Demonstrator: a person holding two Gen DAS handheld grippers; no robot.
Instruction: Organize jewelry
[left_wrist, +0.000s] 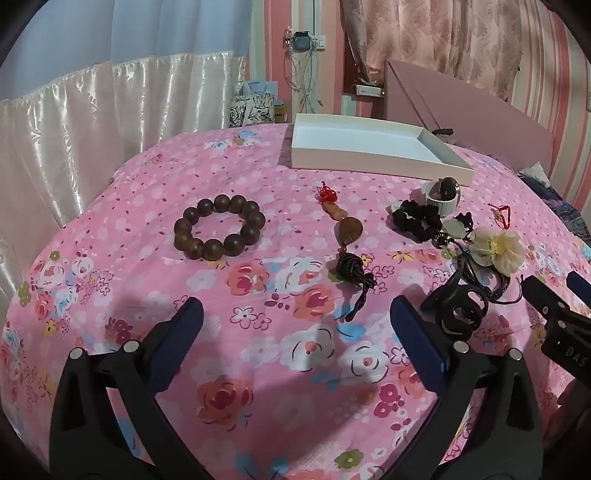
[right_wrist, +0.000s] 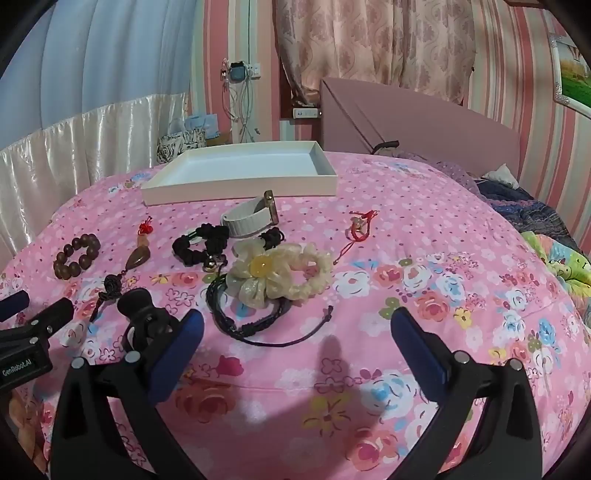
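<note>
Glossy wooden bead bracelet (left_wrist: 219, 228) on matt floral cloth bedspread (left_wrist: 258, 369).

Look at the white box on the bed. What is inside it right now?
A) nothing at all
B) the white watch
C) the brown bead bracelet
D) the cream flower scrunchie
A: the white box shows only its bare white floor, while the brown bead bracelet, cream flower scrunchie and white watch all lie on the bedspread outside it.

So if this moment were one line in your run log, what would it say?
stage: start | left gripper: open, empty | right gripper: open, empty | white tray: empty | jewelry: all on bedspread
</note>
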